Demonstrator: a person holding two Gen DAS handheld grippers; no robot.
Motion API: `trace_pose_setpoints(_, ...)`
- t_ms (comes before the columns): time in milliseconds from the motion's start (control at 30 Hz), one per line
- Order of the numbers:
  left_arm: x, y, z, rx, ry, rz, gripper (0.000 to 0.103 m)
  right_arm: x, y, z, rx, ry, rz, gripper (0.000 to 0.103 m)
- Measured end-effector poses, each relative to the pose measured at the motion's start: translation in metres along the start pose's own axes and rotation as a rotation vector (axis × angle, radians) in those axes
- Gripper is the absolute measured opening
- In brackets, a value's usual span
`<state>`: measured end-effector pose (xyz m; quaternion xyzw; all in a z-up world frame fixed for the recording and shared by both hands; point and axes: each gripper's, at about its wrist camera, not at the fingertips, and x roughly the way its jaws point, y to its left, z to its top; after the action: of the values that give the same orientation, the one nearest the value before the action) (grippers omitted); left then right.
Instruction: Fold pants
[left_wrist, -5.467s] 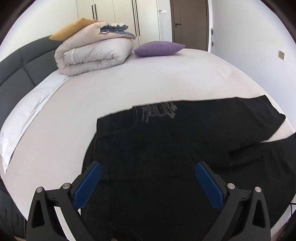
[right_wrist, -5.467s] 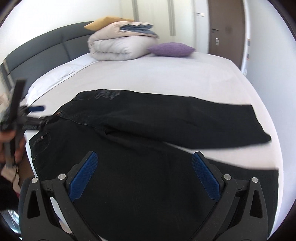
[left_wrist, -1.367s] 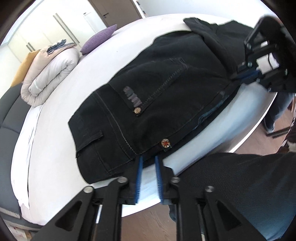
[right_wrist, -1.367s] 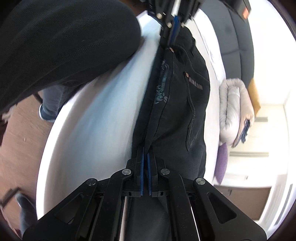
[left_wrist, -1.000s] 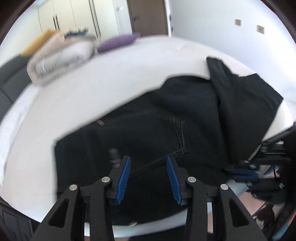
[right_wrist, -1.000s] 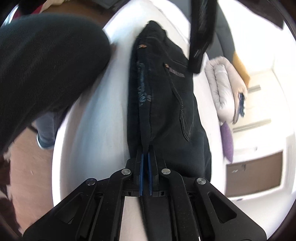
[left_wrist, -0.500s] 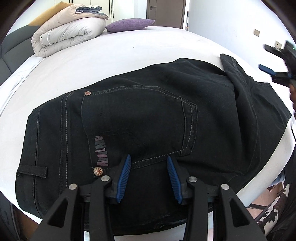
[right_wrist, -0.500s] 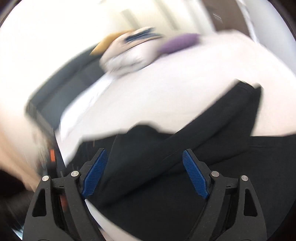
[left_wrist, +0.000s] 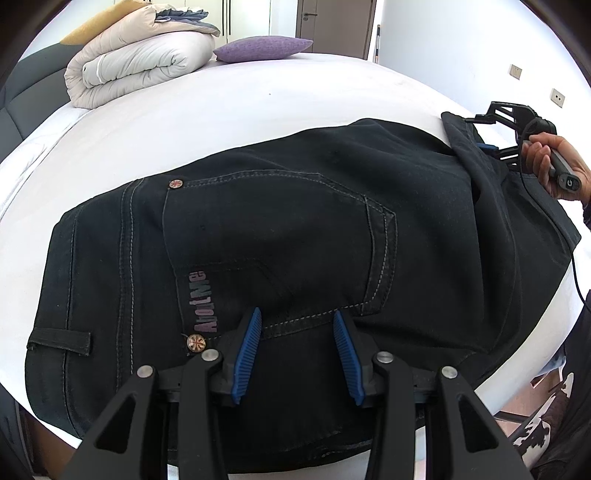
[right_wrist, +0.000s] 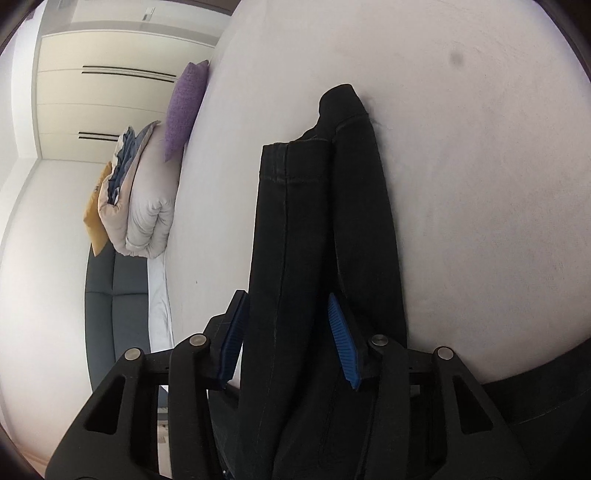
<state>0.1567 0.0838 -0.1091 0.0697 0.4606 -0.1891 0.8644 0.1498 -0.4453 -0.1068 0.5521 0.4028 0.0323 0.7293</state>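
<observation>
Black jeans (left_wrist: 295, 229) lie folded lengthwise on the white bed (left_wrist: 258, 103), back pocket up, waist at the left. My left gripper (left_wrist: 297, 325) is open just above the pocket's lower seam, holding nothing. My right gripper (right_wrist: 286, 314) is open, its blue pads on either side of the bunched leg ends (right_wrist: 317, 229), which stand up as a narrow fold; whether the pads touch the cloth is unclear. In the left wrist view the right gripper (left_wrist: 491, 142) shows at the far right, by the leg end, held by a hand.
A rolled beige duvet (left_wrist: 140, 62) and a purple pillow (left_wrist: 264, 48) sit at the bed's far end. A dark headboard (right_wrist: 114, 314) lies to the left. The bed's near edge (left_wrist: 517, 362) and floor are at the lower right.
The right gripper swung round and now straddles the leg ends, its jaws narrower than half a second ago. The left gripper has barely moved, staying open over the pocket.
</observation>
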Motion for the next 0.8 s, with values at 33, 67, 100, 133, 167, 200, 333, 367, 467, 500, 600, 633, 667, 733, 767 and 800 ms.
trace_pose_setpoints(33,0.0,0.0,0.0,0.001,0.0,0.001,0.045,0.0,0.0,0.003,0.011,-0.009,0.014,0.042)
trace_pose_setpoints(67,0.0,-0.001,0.0,0.0,-0.001,0.001,0.045,0.001,-0.001,0.008,0.02,-0.02,0.027,0.042)
trace_pose_setpoints(100,0.0,-0.001,0.0,0.0,-0.001,0.001,0.045,0.001,-0.002,0.019,0.026,-0.026,0.037,0.042)
trace_pose_setpoints(133,0.0,-0.001,0.0,0.0,0.0,0.001,0.045,0.002,-0.004,0.024,0.042,-0.038,0.058,0.042)
trace_pose_setpoints(167,0.0,-0.001,0.0,0.0,0.0,0.002,0.045,0.003,-0.006,0.031,0.058,-0.051,0.084,0.042)
trace_pose_setpoints(200,0.0,-0.002,0.0,0.002,0.0,0.004,0.045,0.003,-0.006,0.04,0.061,-0.06,0.096,0.039)
trace_pose_setpoints(333,-0.001,-0.004,0.001,0.004,0.001,0.009,0.045,0.011,0.0,0.051,-0.036,-0.071,0.049,0.006)
trace_pose_setpoints(367,-0.001,-0.004,0.001,0.004,0.001,0.01,0.045,0.008,0.003,0.051,-0.063,-0.088,0.032,0.003)
trace_pose_setpoints(467,-0.001,-0.004,0.001,0.005,0.001,0.011,0.045,-0.034,0.016,0.042,-0.116,-0.158,0.063,0.002)
trace_pose_setpoints(500,-0.001,-0.005,0.001,0.005,0.0,0.01,0.045,-0.057,0.017,0.035,-0.129,-0.19,0.071,0.002)
trace_pose_setpoints(600,-0.002,-0.006,0.001,0.006,-0.003,0.014,0.045,-0.123,0.002,0.018,-0.122,-0.28,0.079,0.002)
trace_pose_setpoints(633,-0.002,-0.006,0.002,0.006,-0.003,0.014,0.045,-0.141,-0.003,0.012,-0.111,-0.305,0.085,0.002)
trace_pose_setpoints(667,-0.002,-0.006,0.001,0.005,-0.004,0.014,0.045,-0.162,-0.013,0.003,-0.099,-0.33,0.087,0.002)
trace_pose_setpoints(733,-0.003,-0.006,0.001,0.001,-0.006,0.013,0.045,-0.203,-0.039,-0.02,-0.064,-0.379,0.07,0.002)
trace_pose_setpoints(767,-0.003,-0.006,0.001,-0.001,-0.006,0.013,0.044,-0.22,-0.053,-0.031,-0.037,-0.393,0.06,0.002)
trace_pose_setpoints(800,-0.003,-0.006,0.002,-0.001,-0.007,0.014,0.044,-0.235,-0.068,-0.043,-0.012,-0.407,0.044,0.002)
